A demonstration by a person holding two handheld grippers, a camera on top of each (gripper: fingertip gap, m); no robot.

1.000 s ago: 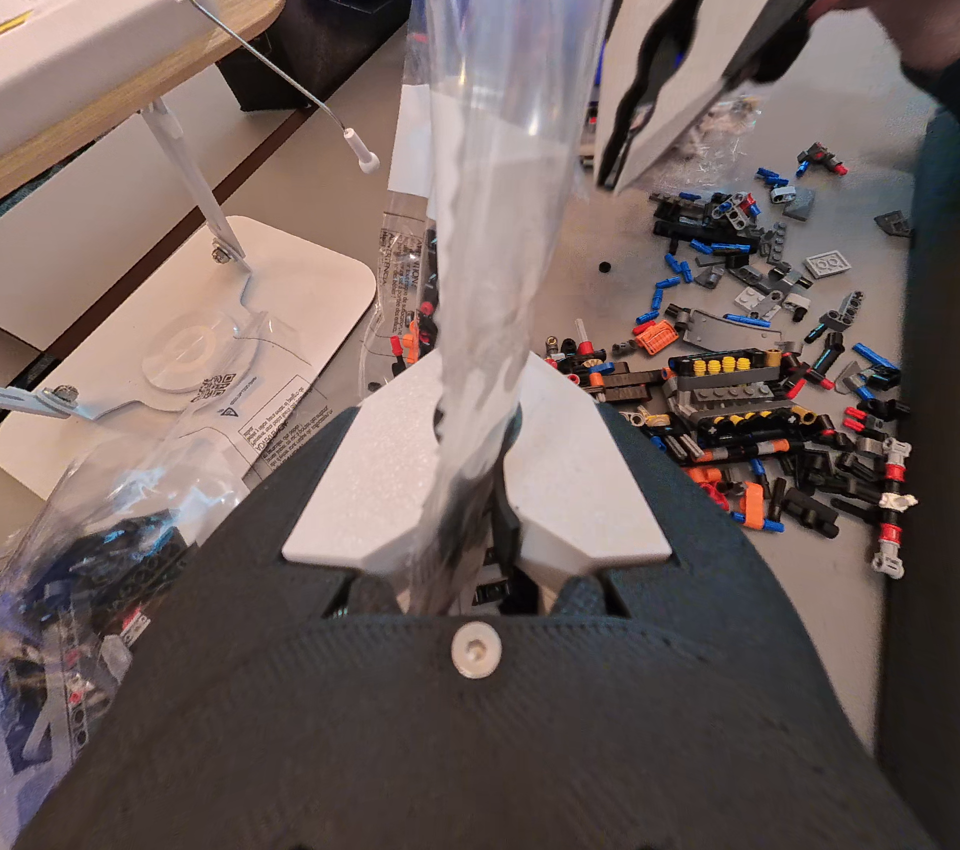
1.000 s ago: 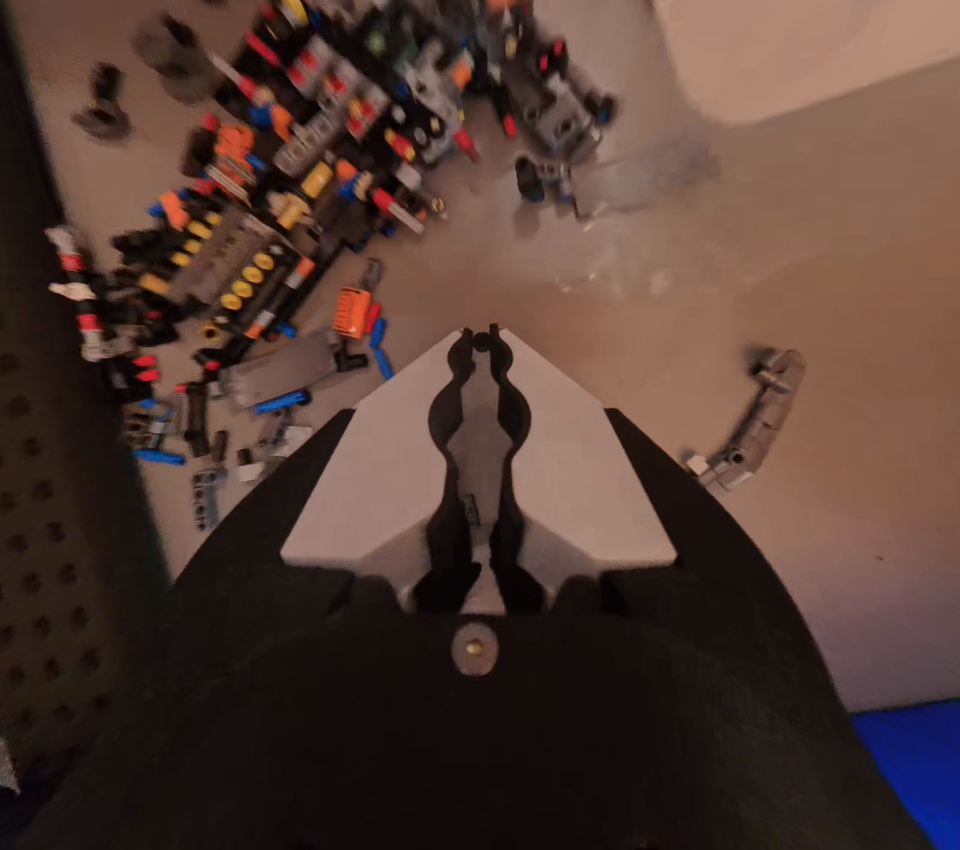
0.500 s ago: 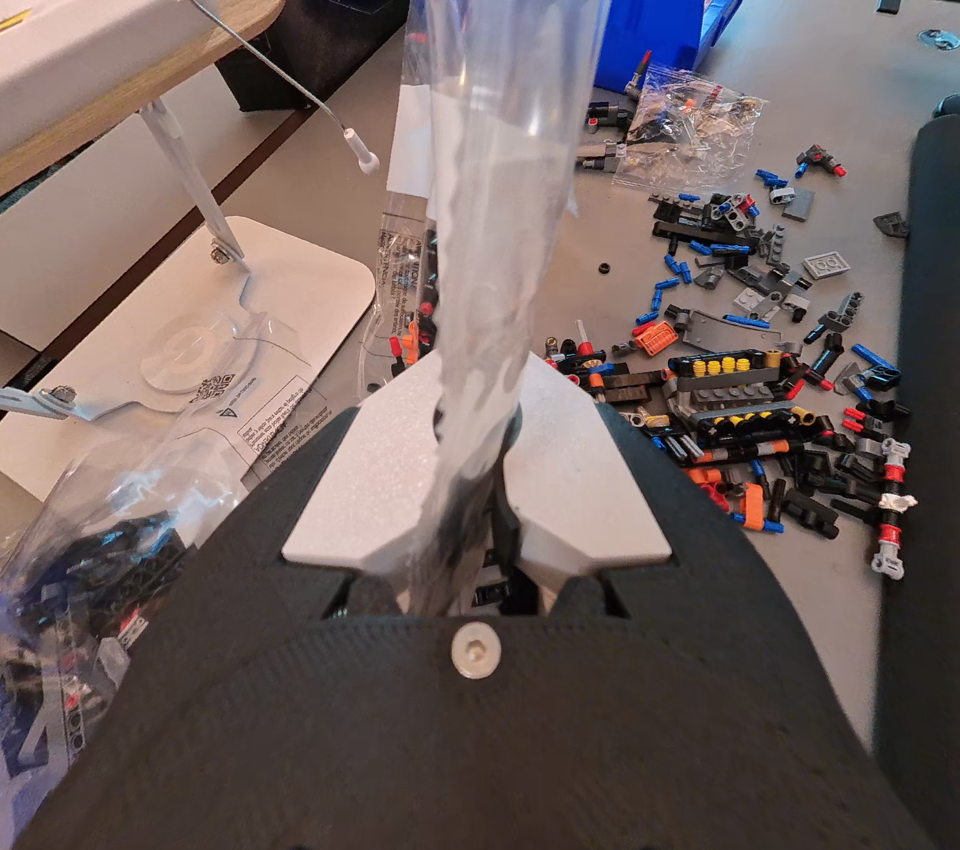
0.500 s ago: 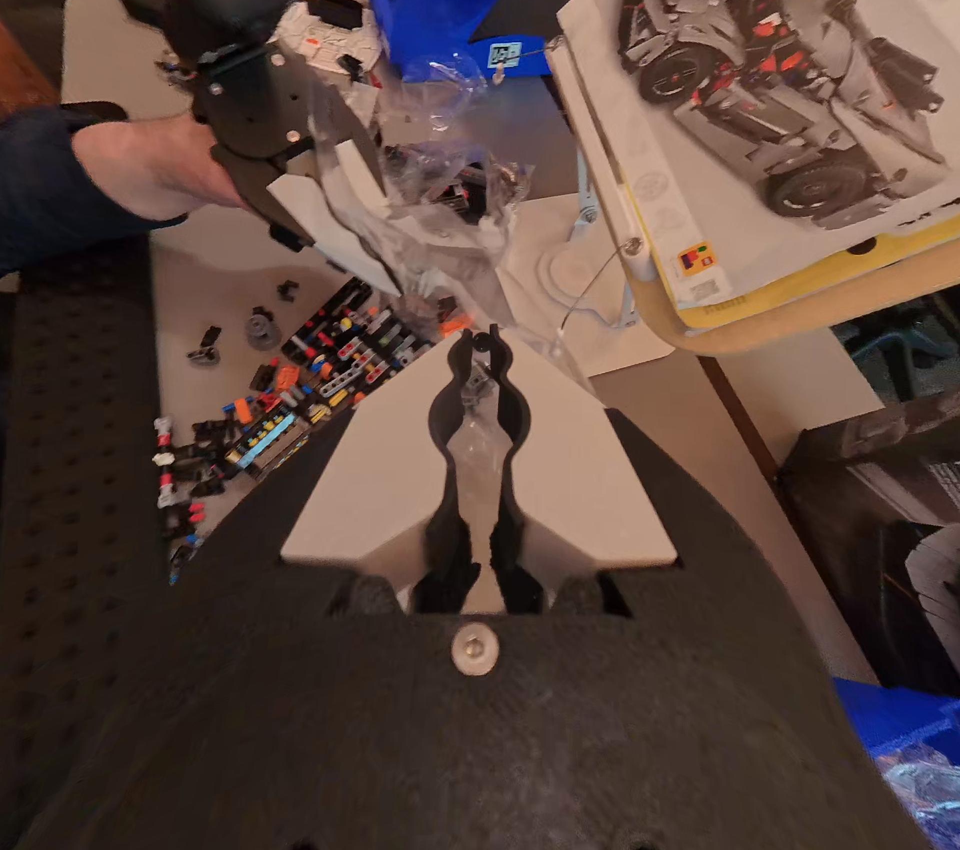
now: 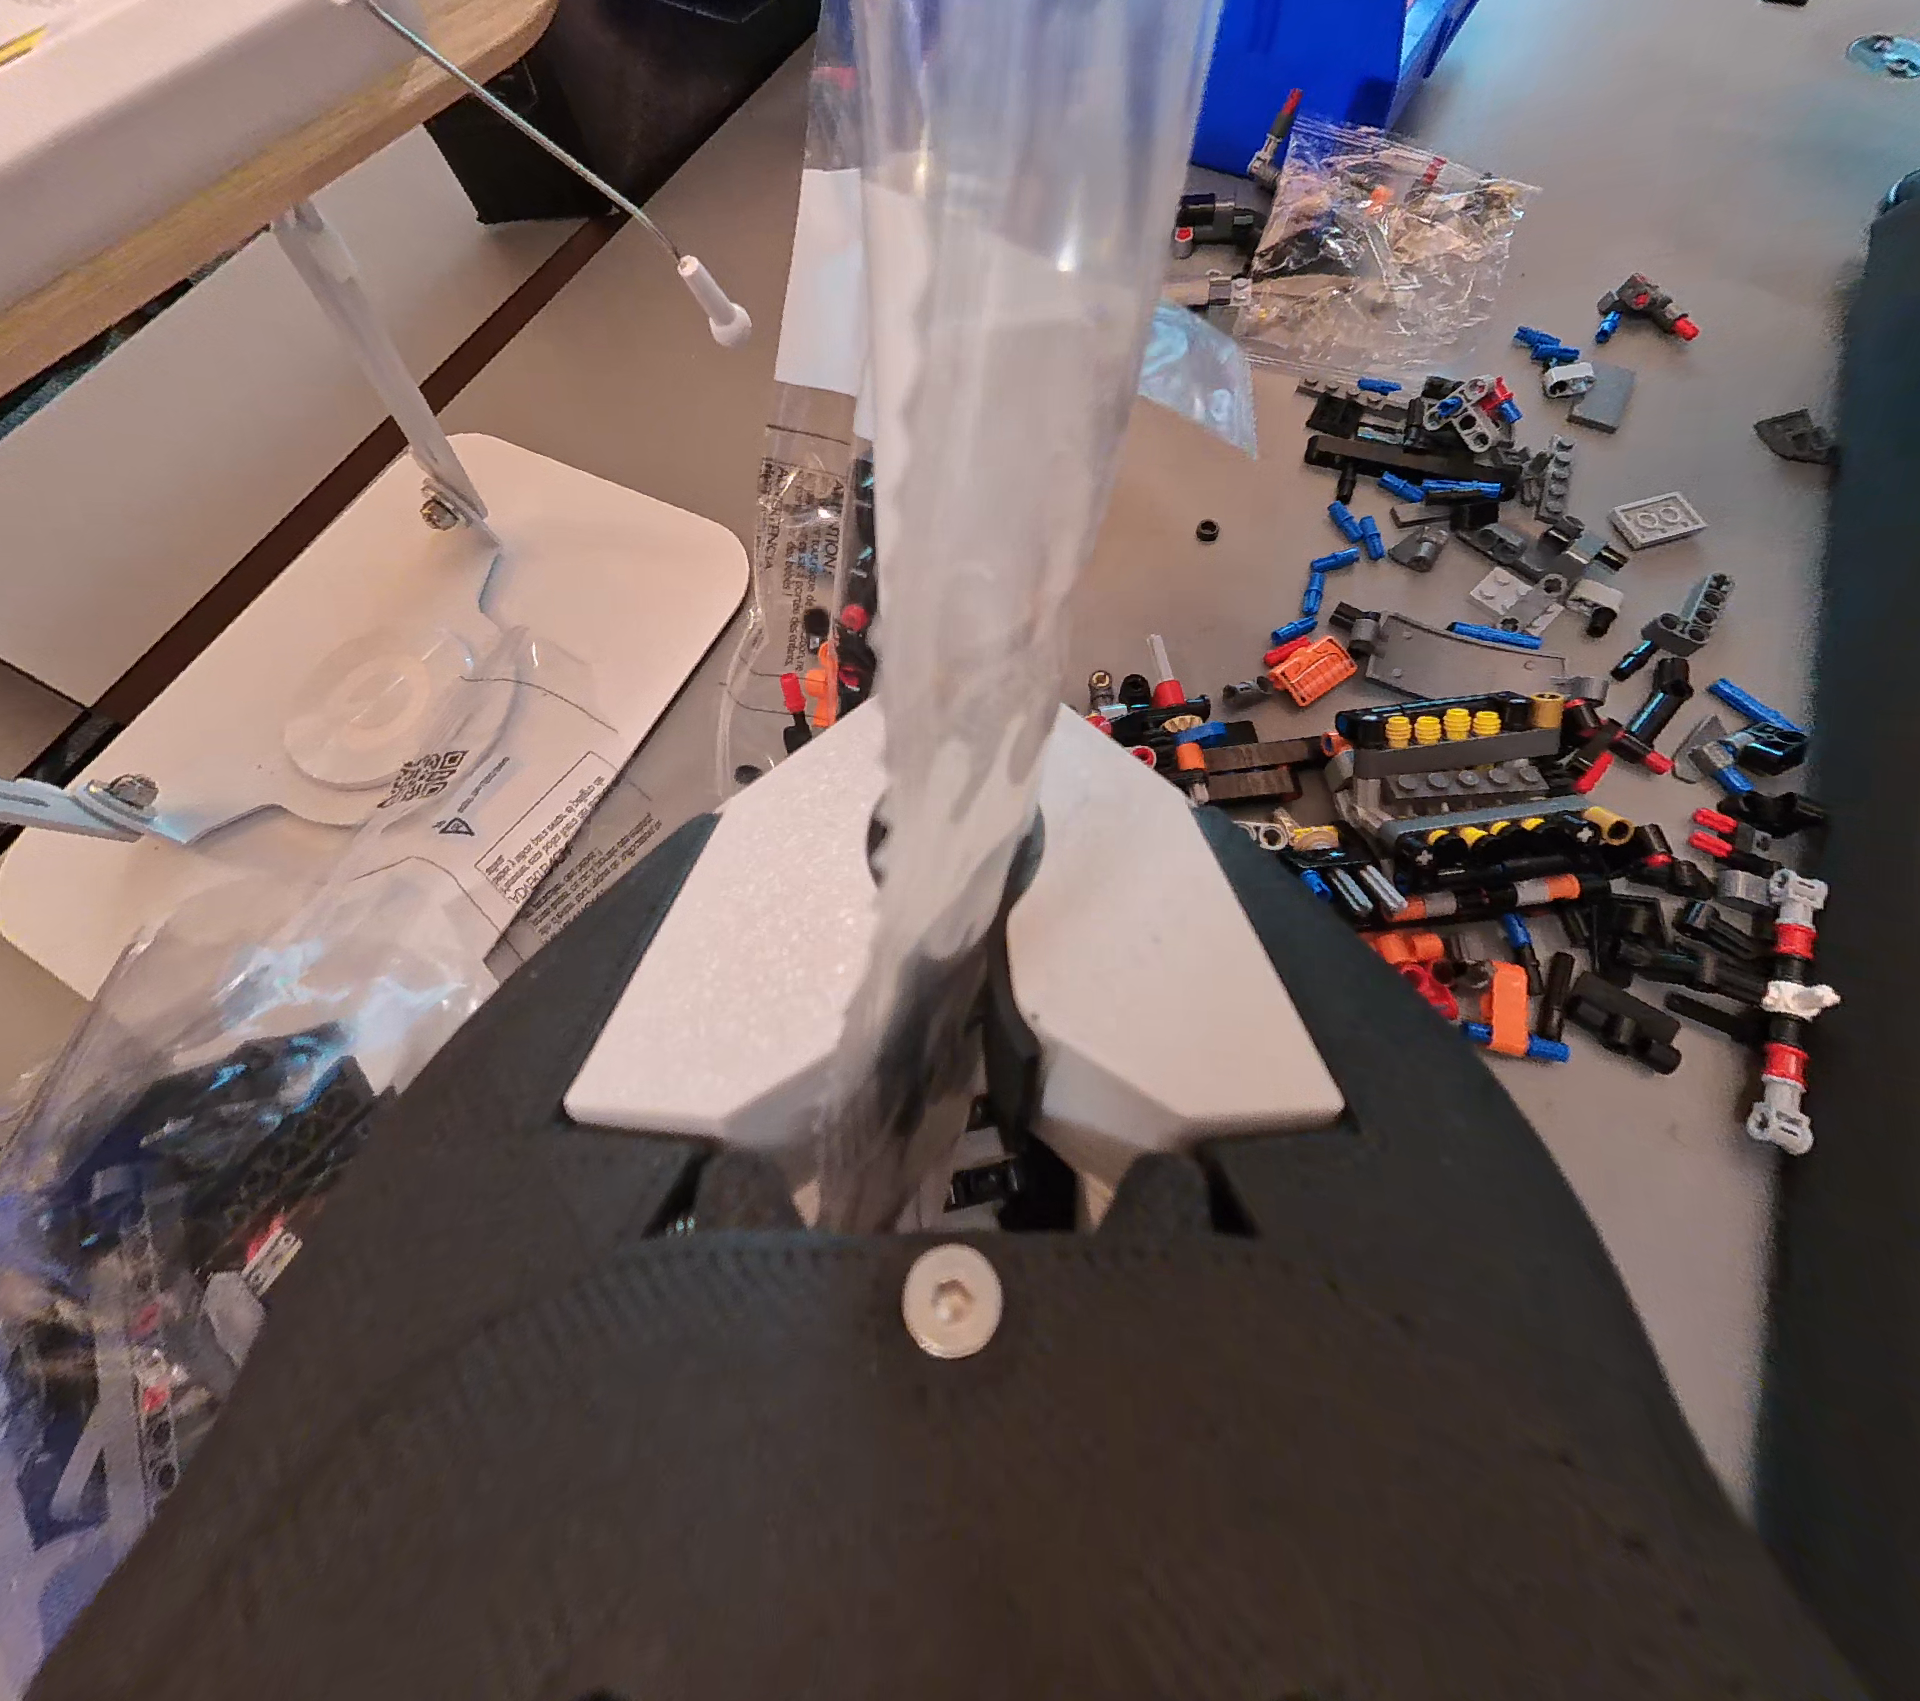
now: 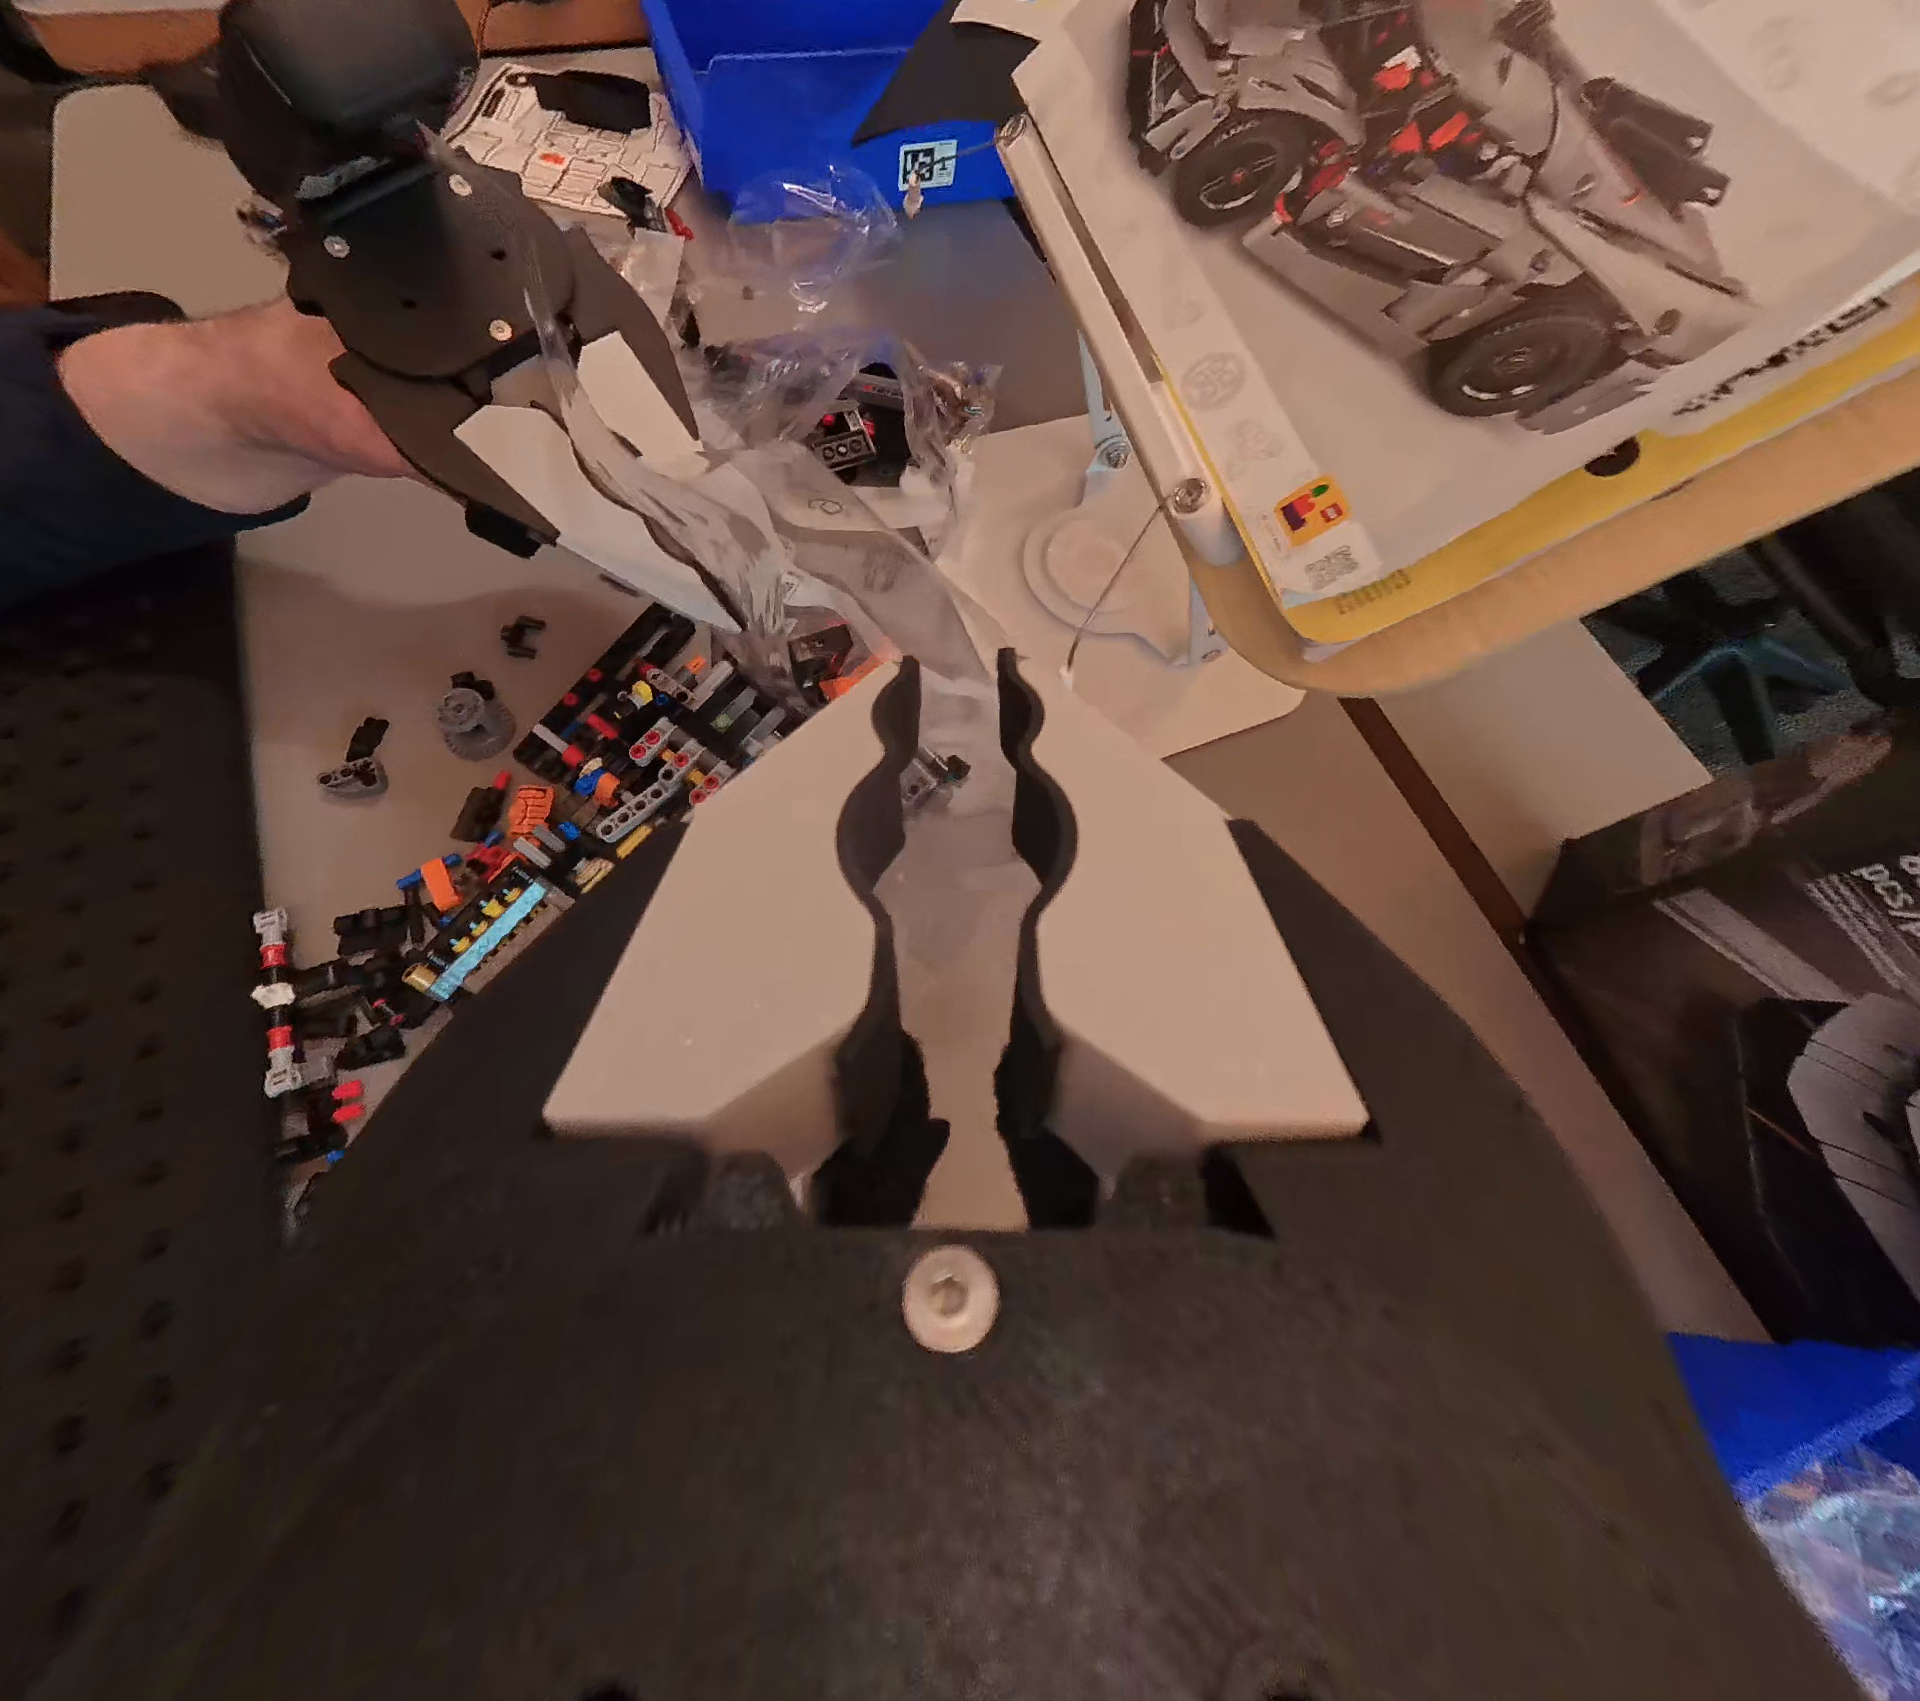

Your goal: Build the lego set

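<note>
Surface: grey table (image 5: 1662, 124), cluttered; dark perforated mat (image 6: 114, 924) along its near edge in right wrist view.
Loose pcs: lego pieces (image 5: 1475, 778) spread on the table, black/blue/red/orange/yellow/grey, just right of the left gripper tips; same pile at (image 6: 582, 820) in right view.
Booklet: instruction booklet (image 6: 1455, 176) w/ car picture, propped on a wood-topped stand (image 5: 395, 695) w/ white base, left of the pile in left wrist view.
Bin: blue bin (image 6: 800, 20) at back of table.
Small bag: clear bag of parts (image 5: 1382, 249) lying flat in front of the bin.
Left gripper (image 5: 961, 778): jaws closed down on a clear plastic bag (image 5: 1018, 197), film pinched betw. the white fingers (image 5: 790, 913) and rising straight up out of frame. In right view it is hand-held above the pile, film trailing from the tips.
Bag contents: dark pcs visible in the hanging lower part (image 5: 156, 1236), bottom left.
Right gripper (image 6: 958, 685): jaws parted a little, narrow gap, nothing gripped; crumpled film of the bag seen through the gap, contact can't be told.
Hand (image 6: 229, 415): person's hand + dark sleeve hold the left gripper.
</note>
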